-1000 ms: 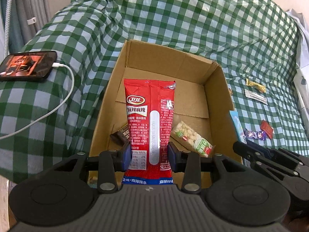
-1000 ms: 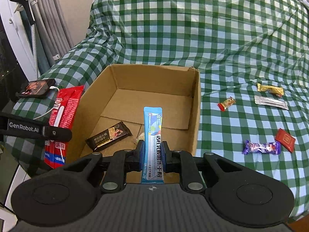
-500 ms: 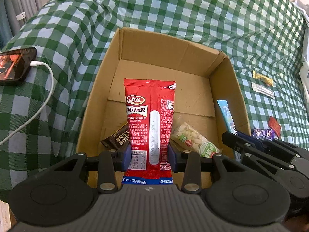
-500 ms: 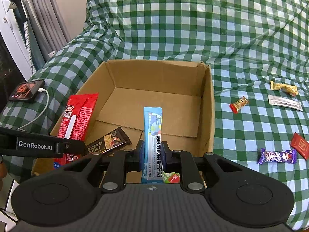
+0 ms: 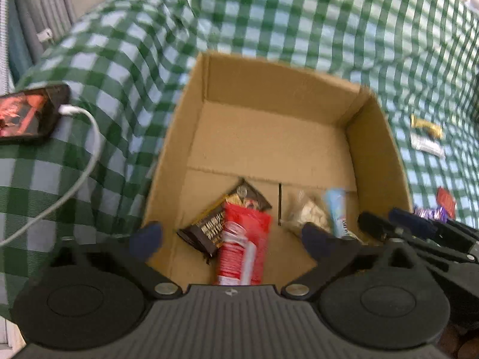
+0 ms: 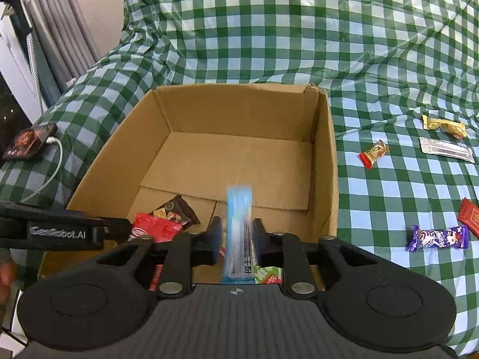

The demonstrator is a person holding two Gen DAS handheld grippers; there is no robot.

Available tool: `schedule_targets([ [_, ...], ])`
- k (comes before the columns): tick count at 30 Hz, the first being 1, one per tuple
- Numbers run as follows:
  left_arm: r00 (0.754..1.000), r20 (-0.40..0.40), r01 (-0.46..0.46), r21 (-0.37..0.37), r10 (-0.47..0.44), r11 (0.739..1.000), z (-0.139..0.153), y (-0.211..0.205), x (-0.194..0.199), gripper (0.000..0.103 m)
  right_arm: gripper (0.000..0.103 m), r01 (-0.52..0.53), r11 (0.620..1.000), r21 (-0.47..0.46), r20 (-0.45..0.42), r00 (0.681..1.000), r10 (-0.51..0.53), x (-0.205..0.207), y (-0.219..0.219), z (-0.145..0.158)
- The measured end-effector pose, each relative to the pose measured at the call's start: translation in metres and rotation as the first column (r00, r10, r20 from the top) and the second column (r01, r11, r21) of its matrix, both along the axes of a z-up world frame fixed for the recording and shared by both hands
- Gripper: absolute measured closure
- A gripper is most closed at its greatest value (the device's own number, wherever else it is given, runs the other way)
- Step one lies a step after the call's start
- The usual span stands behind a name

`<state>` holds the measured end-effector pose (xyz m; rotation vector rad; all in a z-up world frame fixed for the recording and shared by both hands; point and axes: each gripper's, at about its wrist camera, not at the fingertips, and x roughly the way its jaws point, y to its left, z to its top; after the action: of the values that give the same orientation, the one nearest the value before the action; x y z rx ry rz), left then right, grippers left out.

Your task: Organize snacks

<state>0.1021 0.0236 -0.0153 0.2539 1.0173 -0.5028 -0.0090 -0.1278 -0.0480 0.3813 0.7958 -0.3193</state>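
An open cardboard box [image 5: 284, 89] [image 6: 239, 110] sits on the green checked cloth. My left gripper [image 5: 230, 237] hangs over its near end with the jaws opening wide. The red packet [image 5: 242, 239] lies blurred below them, free of both pads, partly on a dark chocolate bar [image 5: 221, 221]. A nut pack [image 5: 308, 218] lies beside it. My right gripper [image 6: 238, 239] is opening too. The blue stick pack [image 6: 238, 224] is blurred between its fingers with a gap at the left pad. The left gripper [image 6: 66, 230] shows at the left of the right wrist view.
A phone [image 5: 27, 116] on a white cable [image 5: 89, 149] lies left of the box. On the cloth to the right lie a gold wrapper [image 6: 443, 125], a silver sachet [image 6: 446, 149], a small red candy [image 6: 374, 152], a purple bar [image 6: 437, 237] and a red packet [image 6: 470, 215].
Both grippers came in lower over the box. The left jaws sprang wide and the red packet dropped into the box. The right jaws parted and the blue stick came loose.
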Motion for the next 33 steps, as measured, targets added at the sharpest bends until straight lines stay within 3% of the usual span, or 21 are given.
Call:
schedule_targets([
  [3, 1.000, -0.002, 0.000, -0.006, 0.000, 1.000, 0.009, 0.013, -0.012, 0.000, 0.029, 0.014, 1.000, 0.003, 0.010, 1.000, -0.014, -0.014, 0.002, 0.008],
  [6, 0.999, -0.038, -0.023, -0.006, 0.023, 1.000, 0.011, 0.030, -0.031, 0.000, 0.017, 0.022, 1.000, 0.002, -0.014, 1.000, -0.022, -0.036, 0.011, 0.011],
  [11, 0.997, -0.064, -0.038, 0.012, 0.039, 0.999, 0.011, 0.054, -0.074, 0.000, 0.012, 0.025, 0.999, 0.045, -0.038, 0.999, -0.023, -0.077, 0.035, 0.017],
  [18, 0.998, -0.028, -0.061, 0.033, 0.062, 0.998, 0.020, 0.071, -0.122, 0.000, 0.007, 0.023, 1.000, -0.005, 0.009, 1.000, -0.023, -0.119, 0.065, 0.041],
  [33, 0.993, 0.120, -0.016, -0.027, 0.019, 1.000, 0.062, 0.087, -0.192, 0.000, 0.004, 0.057, 0.994, -0.095, 0.133, 0.990, -0.044, -0.190, 0.095, 0.078],
])
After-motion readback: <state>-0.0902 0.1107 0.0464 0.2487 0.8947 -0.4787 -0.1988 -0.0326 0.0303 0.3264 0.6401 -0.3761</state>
